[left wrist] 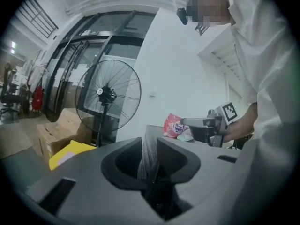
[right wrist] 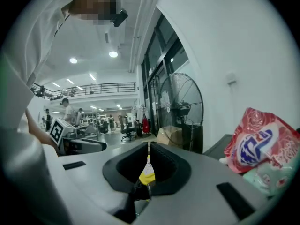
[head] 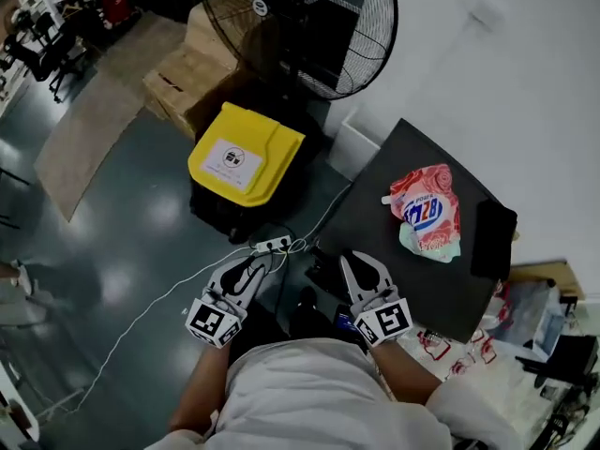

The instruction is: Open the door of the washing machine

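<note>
Power strip (head: 273,244) near washing machine (head: 384,232) shows only in head view.

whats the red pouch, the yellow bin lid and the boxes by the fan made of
Red pouch: probably soft plastic film, glossy; it is crinkled and catches the light.
Yellow bin lid: likely hard moulded plastic, smooth with a slight sheen and rounded edges.
Boxes: cardboard by the look, matte brown with sharp folded edges.

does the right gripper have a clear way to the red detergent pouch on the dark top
Probably yes: the right gripper sits at the near edge of the dark top, and the pouch lies ahead on it, with nothing standing between them.
</note>
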`<action>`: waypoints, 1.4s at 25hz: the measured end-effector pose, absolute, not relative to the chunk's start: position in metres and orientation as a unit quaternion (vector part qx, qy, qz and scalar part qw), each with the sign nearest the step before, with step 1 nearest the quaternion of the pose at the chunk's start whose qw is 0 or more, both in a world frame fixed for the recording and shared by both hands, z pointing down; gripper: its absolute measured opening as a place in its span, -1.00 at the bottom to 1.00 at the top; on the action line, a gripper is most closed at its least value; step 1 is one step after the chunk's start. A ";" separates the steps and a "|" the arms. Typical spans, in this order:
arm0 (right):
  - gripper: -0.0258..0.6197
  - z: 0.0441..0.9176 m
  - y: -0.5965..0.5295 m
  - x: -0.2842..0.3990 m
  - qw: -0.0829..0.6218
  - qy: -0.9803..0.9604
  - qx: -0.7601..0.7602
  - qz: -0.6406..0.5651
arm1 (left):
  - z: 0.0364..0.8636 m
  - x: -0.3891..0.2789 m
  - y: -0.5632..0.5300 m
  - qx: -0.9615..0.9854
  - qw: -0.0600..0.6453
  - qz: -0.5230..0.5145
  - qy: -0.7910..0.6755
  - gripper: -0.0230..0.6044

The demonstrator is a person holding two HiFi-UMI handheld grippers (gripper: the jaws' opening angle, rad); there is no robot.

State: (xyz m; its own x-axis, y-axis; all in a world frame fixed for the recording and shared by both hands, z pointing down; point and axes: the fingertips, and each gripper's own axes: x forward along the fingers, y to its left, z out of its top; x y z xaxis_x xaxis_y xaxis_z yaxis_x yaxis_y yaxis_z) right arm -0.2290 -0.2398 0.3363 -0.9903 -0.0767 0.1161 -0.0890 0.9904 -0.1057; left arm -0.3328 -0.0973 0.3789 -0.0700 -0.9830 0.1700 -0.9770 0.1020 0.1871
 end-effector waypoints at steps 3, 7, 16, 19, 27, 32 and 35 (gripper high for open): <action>-0.80 0.351 -0.251 -0.221 0.072 -0.990 0.100 0.064 | 0.406 -0.339 -0.126 0.718 0.143 0.004 -0.681 -0.59; -0.80 0.363 -0.255 -0.212 0.081 -0.972 0.206 0.073 | 0.429 -0.343 -0.159 0.792 0.164 0.009 -0.588 -0.59; -0.80 0.387 -0.233 -0.178 0.074 -0.919 0.381 0.067 | 0.456 -0.331 -0.181 0.882 0.155 0.042 -0.443 -0.58; -0.80 0.402 -0.214 -0.155 0.083 -0.896 0.428 0.082 | 0.476 -0.313 -0.179 0.900 0.169 0.050 -0.399 -0.58; -0.80 0.469 -0.179 -0.088 0.114 -0.848 0.504 0.117 | 0.547 -0.256 -0.184 0.915 0.194 0.065 -0.349 -0.55; -0.80 0.511 -0.172 -0.073 0.120 -0.836 0.519 0.131 | 0.579 -0.237 -0.197 0.923 0.180 0.079 -0.330 -0.52; -0.80 0.544 -0.173 -0.066 0.121 -0.835 0.518 0.142 | 0.606 -0.220 -0.203 0.926 0.181 0.085 -0.319 -0.50</action>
